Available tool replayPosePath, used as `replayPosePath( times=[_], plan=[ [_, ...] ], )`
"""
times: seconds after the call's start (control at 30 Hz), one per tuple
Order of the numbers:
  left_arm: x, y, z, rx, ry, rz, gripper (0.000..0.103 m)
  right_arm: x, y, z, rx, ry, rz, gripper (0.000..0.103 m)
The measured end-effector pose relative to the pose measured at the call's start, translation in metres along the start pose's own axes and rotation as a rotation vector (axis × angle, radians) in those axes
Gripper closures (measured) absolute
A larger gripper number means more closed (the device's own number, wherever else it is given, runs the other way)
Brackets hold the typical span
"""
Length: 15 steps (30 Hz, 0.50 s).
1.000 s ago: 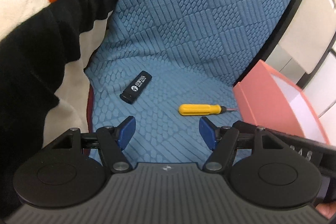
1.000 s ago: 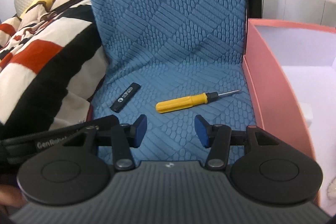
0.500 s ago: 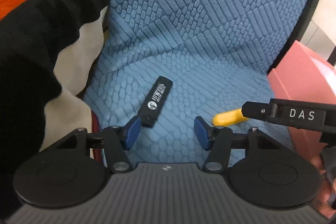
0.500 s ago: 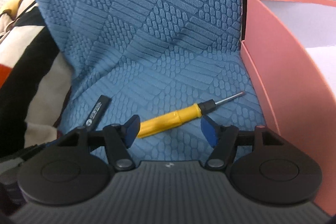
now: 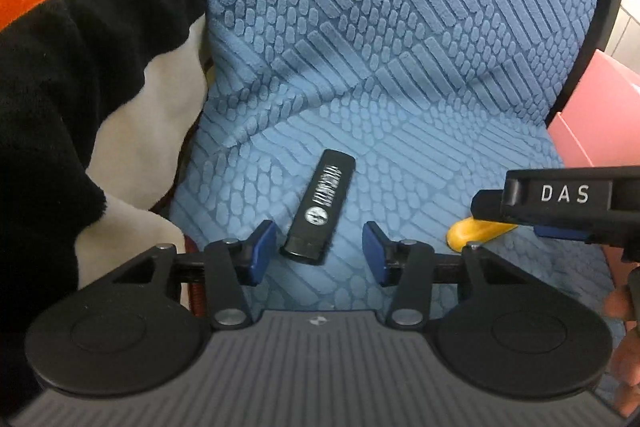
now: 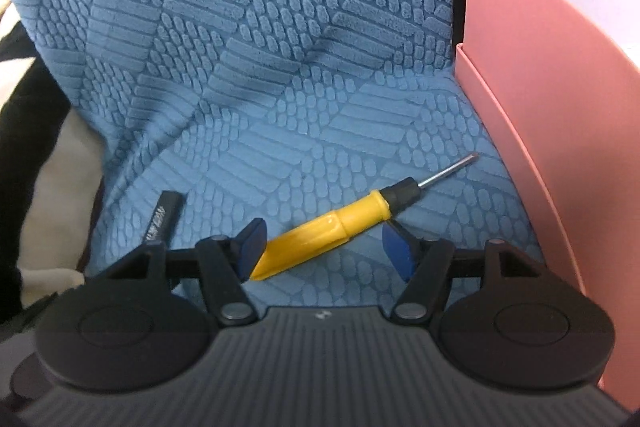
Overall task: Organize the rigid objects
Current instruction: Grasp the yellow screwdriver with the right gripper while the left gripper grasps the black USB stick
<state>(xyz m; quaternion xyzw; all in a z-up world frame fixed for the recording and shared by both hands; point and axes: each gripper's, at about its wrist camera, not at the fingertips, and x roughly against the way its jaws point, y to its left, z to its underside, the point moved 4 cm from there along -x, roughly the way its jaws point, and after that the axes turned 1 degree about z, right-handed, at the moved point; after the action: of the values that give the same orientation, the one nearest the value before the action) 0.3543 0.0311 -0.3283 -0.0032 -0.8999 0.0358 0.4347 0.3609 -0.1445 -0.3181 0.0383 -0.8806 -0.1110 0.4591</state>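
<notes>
Nothing is boxed yet: the left hand-held gripper (image 5: 319, 253) is closing around the black stick (image 5: 320, 207), not yet pinching; the right hand-held gripper (image 6: 324, 247) gapes astride the screwdriver (image 6: 340, 223), lower centre.

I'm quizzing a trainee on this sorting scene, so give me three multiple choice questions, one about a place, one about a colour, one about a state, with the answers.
1. Where does the pink cardboard box stand relative to the screwdriver?
A. To its right
B. To its left
C. On top of it

2. What colour is the plastic handle of the small screwdriver?
A. Green
B. Yellow
C. White

3. How does the flat black USB stick lie with respect to the left tongs?
A. Lifted clear of the cushion
B. Inside the box
C. On the blue textured cushion, its near end between the blue pads, untouched

Answers: 1 A, the box wall rises at the right edge of the right wrist view. 2 B, the handle is plainly yellow. 3 C, the closing pads leave gaps either side.
</notes>
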Motion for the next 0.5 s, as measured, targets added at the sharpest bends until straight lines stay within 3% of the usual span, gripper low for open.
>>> replayPosePath(
  times=[0.07, 0.27, 0.33, 0.5],
  plan=[
    [-0.0011, -0.0005, -0.0003, -0.003, -0.008, -0.013, 0.05, -0.001, -0.0003, -0.0003, -0.01, -0.006, -0.001, 0.037],
    [-0.0009, -0.0067, -0.0005, -0.051, -0.008, -0.047, 0.068, -0.0014, 0.0014, 0.0018, 0.025, -0.024, 0.021, 0.039],
    [0.0002, -0.0072, 0.0002, -0.06, -0.007, -0.044, 0.074, -0.0015, 0.0024, 0.0028, 0.051, -0.031, 0.033, 0.044],
    [0.0024, -0.0082, 0.0019, -0.065, 0.004, -0.034, 0.074, 0.0037, -0.0034, 0.0086, 0.084, -0.054, 0.065, 0.068]
  ],
)
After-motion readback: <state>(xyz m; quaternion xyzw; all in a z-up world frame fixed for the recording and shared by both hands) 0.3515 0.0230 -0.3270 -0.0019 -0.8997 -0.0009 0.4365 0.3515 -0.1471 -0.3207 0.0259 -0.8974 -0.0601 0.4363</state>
